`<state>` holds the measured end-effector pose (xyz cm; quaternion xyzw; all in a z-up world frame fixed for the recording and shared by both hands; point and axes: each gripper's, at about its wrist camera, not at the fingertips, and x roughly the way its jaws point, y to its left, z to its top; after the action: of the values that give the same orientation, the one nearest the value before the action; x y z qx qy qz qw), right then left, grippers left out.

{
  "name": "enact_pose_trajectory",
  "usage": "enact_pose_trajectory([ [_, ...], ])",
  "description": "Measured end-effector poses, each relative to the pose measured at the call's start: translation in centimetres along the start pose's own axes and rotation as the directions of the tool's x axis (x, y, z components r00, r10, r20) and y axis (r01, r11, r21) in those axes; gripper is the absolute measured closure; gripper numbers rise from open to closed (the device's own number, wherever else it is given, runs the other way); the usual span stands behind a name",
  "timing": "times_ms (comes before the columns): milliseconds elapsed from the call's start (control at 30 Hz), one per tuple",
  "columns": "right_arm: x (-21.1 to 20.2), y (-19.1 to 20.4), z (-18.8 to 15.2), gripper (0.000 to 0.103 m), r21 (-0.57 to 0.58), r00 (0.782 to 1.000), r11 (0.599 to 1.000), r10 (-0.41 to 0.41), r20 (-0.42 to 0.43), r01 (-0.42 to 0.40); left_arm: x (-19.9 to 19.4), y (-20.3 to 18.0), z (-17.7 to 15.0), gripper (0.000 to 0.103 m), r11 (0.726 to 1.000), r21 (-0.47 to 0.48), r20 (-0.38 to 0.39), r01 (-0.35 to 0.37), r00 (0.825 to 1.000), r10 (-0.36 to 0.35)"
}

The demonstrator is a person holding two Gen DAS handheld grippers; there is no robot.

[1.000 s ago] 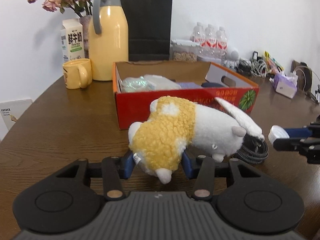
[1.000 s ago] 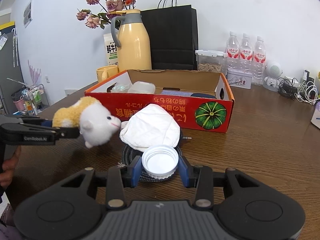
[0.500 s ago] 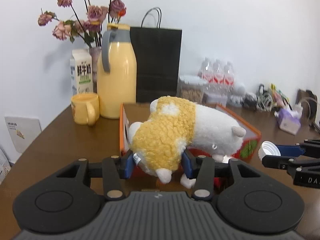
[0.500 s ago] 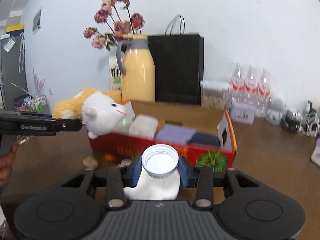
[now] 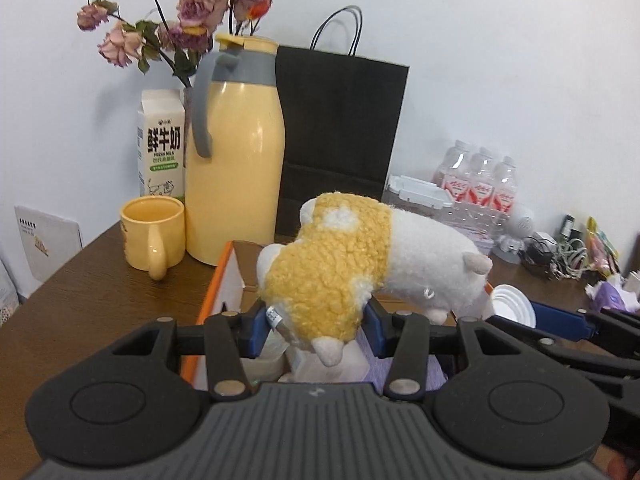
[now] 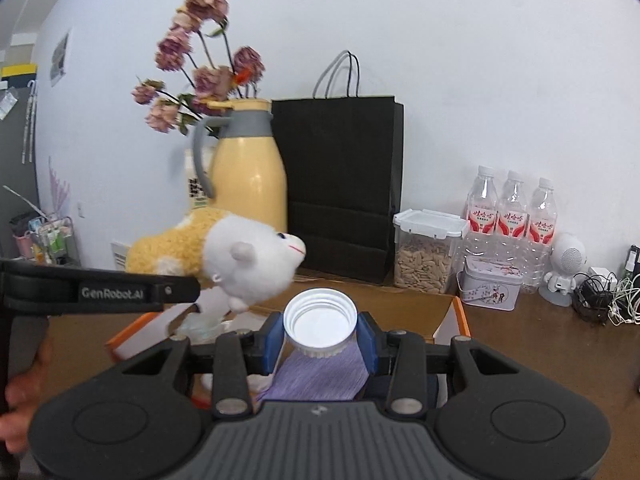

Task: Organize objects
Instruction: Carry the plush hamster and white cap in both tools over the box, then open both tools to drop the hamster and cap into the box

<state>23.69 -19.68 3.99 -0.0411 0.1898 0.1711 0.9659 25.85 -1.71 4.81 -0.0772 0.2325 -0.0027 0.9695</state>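
Left wrist view: the left tongs (image 5: 316, 330) clamp the yellow-and-white plush sheep (image 5: 360, 268), held above the orange-edged box (image 5: 208, 308) on the bench (image 5: 80, 280).

Right wrist view: the right tongs (image 6: 320, 340) grip a white jar (image 6: 320, 322) by its open mouth, over the same box (image 6: 460, 312), beside the sheep (image 6: 248, 260).

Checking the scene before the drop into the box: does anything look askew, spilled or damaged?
Nothing is spilled or damaged. The plush sheep is simply tilted, gripped by its yellow rear in the left tool. The white cap in the right tool is open side up. The flowers look wilted.
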Motion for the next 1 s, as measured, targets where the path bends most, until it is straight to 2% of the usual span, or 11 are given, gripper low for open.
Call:
enact_pose_trajectory([
  [200,5.3,-2.1,0.2,0.065,0.033,0.998,0.999,-0.032,-0.06,0.034,5.2,-1.9,0.0,0.055,0.999,-0.016,-0.071,-0.042,0.997,0.04],
  [400,8.5,-4.2,-1.4,0.065,0.074,0.991,0.996,-0.049,-0.122,0.059,9.3,-2.8,-0.9,0.055,0.998,-0.017,-0.133,-0.064,0.989,0.061],
  [467,9.2,-4.6,-2.0,0.065,0.084,0.988,0.995,-0.046,-0.149,0.059,10.0,-2.6,-1.2,0.055,0.999,-0.016,-0.154,-0.044,0.987,0.041],
  [633,9.8,-4.6,-2.6,0.065,0.083,0.984,0.995,-0.038,-0.174,0.054,10.4,-2.0,-1.2,0.054,0.998,-0.027,-0.151,-0.052,0.987,0.047],
  [733,9.5,-4.3,-2.8,0.064,0.078,0.983,0.996,-0.036,-0.181,0.051,9.7,-1.8,-1.2,0.042,0.998,-0.029,-0.121,-0.052,0.991,0.048],
  [800,9.0,-4.1,-2.8,0.048,0.079,0.984,0.996,-0.036,-0.175,0.05,9.0,-2.0,-1.1,0.01,0.998,-0.026,-0.09,-0.063,0.994,0.06],
  [833,8.8,-4.0,-2.7,0.027,0.078,0.984,0.995,-0.041,-0.171,0.055,8.7,-2.0,-1.1,0.002,0.997,-0.022,-0.071,-0.068,0.995,0.066],
  [867,8.6,-3.9,-2.6,0.01,0.076,0.985,0.995,-0.048,-0.164,0.061,8.4,-2.1,-1.0,0.0,0.997,-0.016,-0.055,-0.073,0.996,0.072],
  [933,8.4,-3.9,-2.5,0.001,0.074,0.985,0.995,-0.056,-0.16,0.068,7.9,-2.3,-0.9,0.0,0.996,-0.001,-0.035,-0.084,0.996,0.084],
  [1000,8.4,-4.0,-2.5,0.0,0.084,0.984,0.994,-0.057,-0.169,0.072,7.7,-2.4,-0.9,0.0,0.996,0.007,-0.034,-0.092,0.995,0.093],
])
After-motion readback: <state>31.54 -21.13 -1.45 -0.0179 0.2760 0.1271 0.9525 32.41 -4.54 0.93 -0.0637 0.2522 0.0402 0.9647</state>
